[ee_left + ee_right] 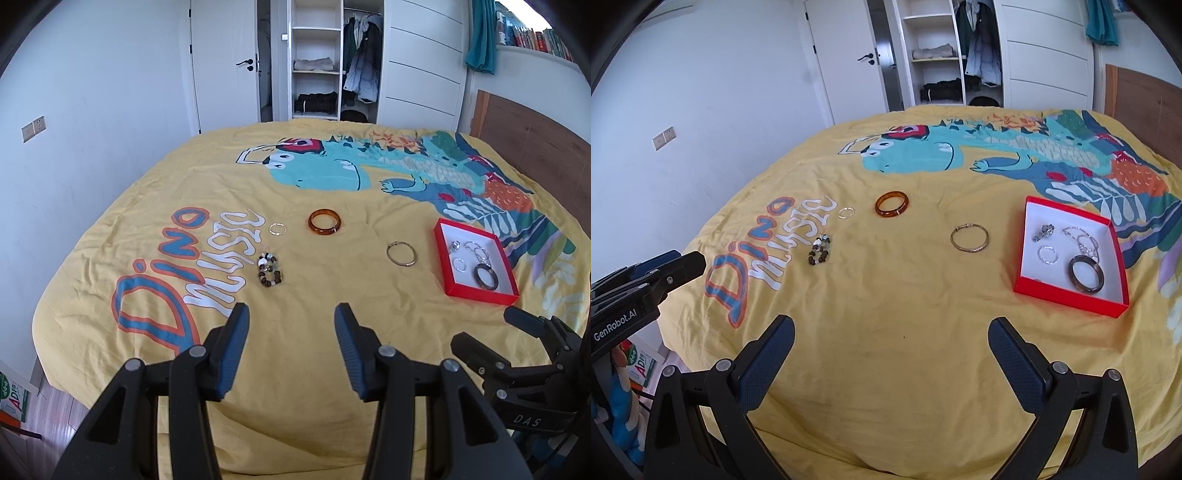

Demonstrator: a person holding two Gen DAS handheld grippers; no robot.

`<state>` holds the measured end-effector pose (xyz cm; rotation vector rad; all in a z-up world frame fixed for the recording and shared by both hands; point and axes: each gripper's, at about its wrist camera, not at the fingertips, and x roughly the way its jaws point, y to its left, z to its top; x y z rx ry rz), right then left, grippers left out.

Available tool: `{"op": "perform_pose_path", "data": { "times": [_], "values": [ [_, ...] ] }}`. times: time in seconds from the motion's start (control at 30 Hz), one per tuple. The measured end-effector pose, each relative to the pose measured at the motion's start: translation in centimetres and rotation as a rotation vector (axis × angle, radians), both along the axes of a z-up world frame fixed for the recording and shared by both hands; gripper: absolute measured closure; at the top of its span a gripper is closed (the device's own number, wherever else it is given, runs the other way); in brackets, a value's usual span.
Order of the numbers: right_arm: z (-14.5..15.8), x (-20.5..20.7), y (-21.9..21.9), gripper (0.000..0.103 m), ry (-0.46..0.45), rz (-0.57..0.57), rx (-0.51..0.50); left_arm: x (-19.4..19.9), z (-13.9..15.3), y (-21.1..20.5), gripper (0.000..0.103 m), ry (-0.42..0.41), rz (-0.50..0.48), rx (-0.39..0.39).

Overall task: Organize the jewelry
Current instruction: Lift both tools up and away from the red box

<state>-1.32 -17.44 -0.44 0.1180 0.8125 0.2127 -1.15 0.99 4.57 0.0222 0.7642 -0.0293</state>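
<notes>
Left wrist view: left gripper (291,314) empty, fingers apart above the bed (314,387). Bead bracelet (270,270) just ahead of the left finger; amber bangle (324,221) and small ring (277,229) farther ahead; metal hoop (401,253) ahead-right; red box (476,292) well right. Risk: soft quilt may bunch between the fingers, and loose beads could slip out.

Right wrist view: right gripper (891,334) empty, fingers wide apart. Only this view shows the box contents clearly; dark bangle (1086,275) already inside. The thin ring looks hard to pinch.
</notes>
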Motion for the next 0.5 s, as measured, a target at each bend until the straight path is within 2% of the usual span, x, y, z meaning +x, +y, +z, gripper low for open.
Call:
{"op": "perform_pose_path", "data": {
  "times": [0.5],
  "values": [
    [-0.7,1.1,1.2,0.0,0.013,0.036,-0.023,1.5,-1.3,0.6,0.057,0.037,0.009,0.003]
  ]
}}
